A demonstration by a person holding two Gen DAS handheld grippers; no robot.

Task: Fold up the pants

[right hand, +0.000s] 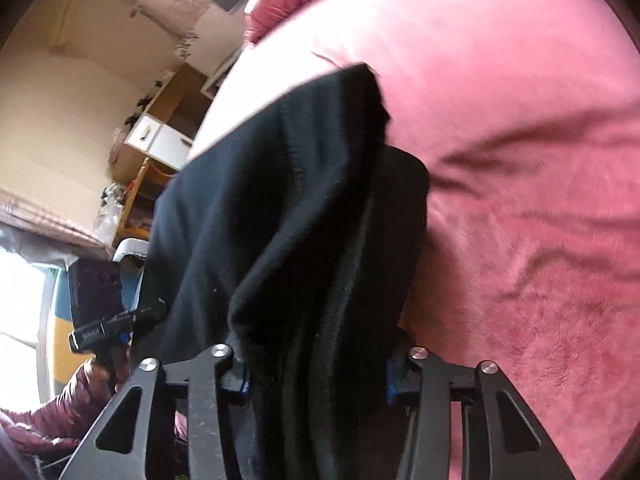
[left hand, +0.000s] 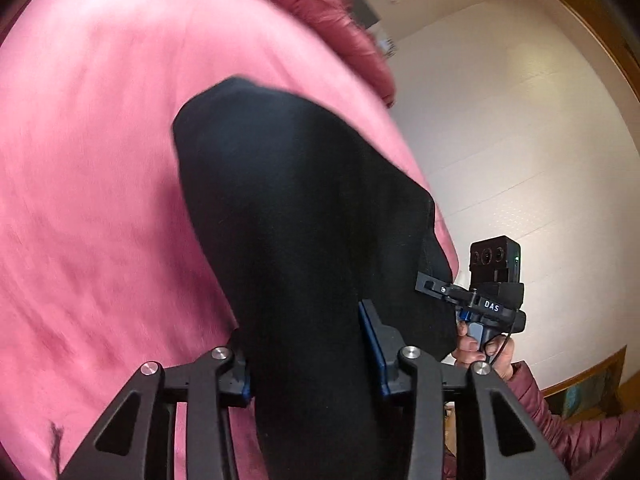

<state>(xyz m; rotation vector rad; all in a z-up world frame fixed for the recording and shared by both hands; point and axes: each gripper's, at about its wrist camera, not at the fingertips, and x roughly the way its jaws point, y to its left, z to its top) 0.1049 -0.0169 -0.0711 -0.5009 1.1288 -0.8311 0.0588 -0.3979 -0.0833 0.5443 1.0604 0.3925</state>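
Nearest the lens in each wrist view, black linkage arms run forward to blue-padded fingers with dark cloth bunched between them. Left tool (left hand: 312, 344): clenched on the black pants (left hand: 288, 200), which fill the gap between its fingers and drape away over the pink blanket (left hand: 100, 160). Right tool (right hand: 316, 372): likewise clamped on a thick, layered bundle of the pants (right hand: 260, 200); several edges and a seam show, so the garment appears already doubled at least once. The pants hang lifted above the blanket, their far end toward the blanket's ruffled edge; whether that end touches it cannot be told. Each tool appears in the other's view, just beside the pants. Judged progress: mid-fold. Remaining: lay the cloth down on the blanket, release, and probably make a final fold.
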